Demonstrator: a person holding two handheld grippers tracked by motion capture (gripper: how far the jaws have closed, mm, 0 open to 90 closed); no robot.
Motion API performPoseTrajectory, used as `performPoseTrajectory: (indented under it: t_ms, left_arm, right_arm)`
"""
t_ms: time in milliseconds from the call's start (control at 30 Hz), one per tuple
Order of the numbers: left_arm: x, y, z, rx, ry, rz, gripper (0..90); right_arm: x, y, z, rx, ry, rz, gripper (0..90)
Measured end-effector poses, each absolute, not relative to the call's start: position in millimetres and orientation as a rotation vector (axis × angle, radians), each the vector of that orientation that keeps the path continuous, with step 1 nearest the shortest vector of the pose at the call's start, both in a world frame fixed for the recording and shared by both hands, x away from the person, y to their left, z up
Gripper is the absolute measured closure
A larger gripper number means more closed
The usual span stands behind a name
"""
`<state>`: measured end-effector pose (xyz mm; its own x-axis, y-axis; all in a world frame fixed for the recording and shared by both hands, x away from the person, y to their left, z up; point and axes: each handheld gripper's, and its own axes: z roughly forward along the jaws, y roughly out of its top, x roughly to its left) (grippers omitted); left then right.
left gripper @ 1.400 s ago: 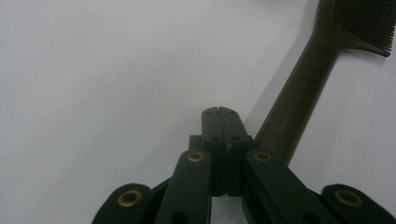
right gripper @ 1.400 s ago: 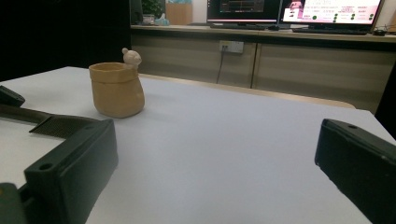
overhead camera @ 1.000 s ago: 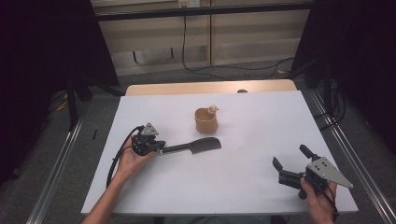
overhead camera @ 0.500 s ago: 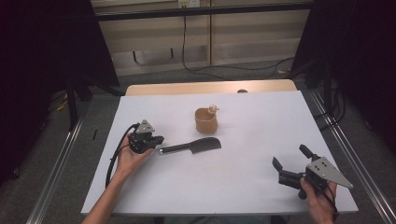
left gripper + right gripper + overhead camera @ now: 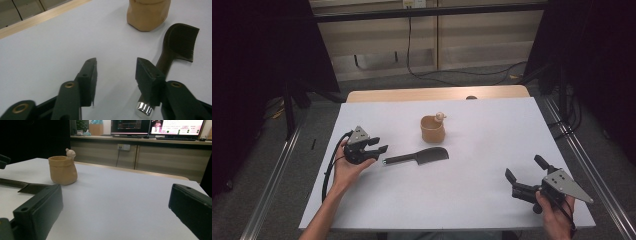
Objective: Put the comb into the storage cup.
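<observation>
A dark comb point(image 5: 419, 157) lies flat near the table's middle, its silver-capped handle end point(image 5: 144, 109) pointing left. My left gripper point(image 5: 379, 148) is open just left of that handle, a short gap away; in the left gripper view point(image 5: 115, 75) the handle runs under the right jaw, not between the jaws. A tan cup point(image 5: 432, 128) with a small figure on its rim stands upright behind the comb, also in the left gripper view point(image 5: 147, 13) and the right gripper view point(image 5: 62, 169). My right gripper point(image 5: 524, 173) is open and empty near the front right corner.
The white table top point(image 5: 492, 130) has a wooden strip point(image 5: 437, 94) along its far edge. Metal rails point(image 5: 277, 175) run along both sides of the table. Cabinets and monitors point(image 5: 160, 126) stand beyond the far edge.
My left gripper has let go of the comb's handle, opened, and drawn back to the left. The comb stays on the table. The right gripper has not moved.
</observation>
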<state>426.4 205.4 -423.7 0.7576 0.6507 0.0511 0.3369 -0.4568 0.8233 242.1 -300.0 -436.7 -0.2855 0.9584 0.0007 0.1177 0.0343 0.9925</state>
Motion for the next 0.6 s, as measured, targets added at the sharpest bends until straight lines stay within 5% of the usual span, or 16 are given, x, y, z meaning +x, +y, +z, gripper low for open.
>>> performPoseTrajectory:
  t_ms: [267, 600]
  left_arm:
    - [425.0, 205.8, -422.8, 2.032, 0.789, 0.41, 13.2]
    - [409.5, 211.6, -419.3, 2.022, 0.726, 0.391, 3.9]
  right_arm:
    - [241.6, -300.3, -436.4, 1.134, 1.52, 1.35, 0.0]
    - [241.9, -301.5, -436.6, 1.143, 1.51, 1.342, 0.0]
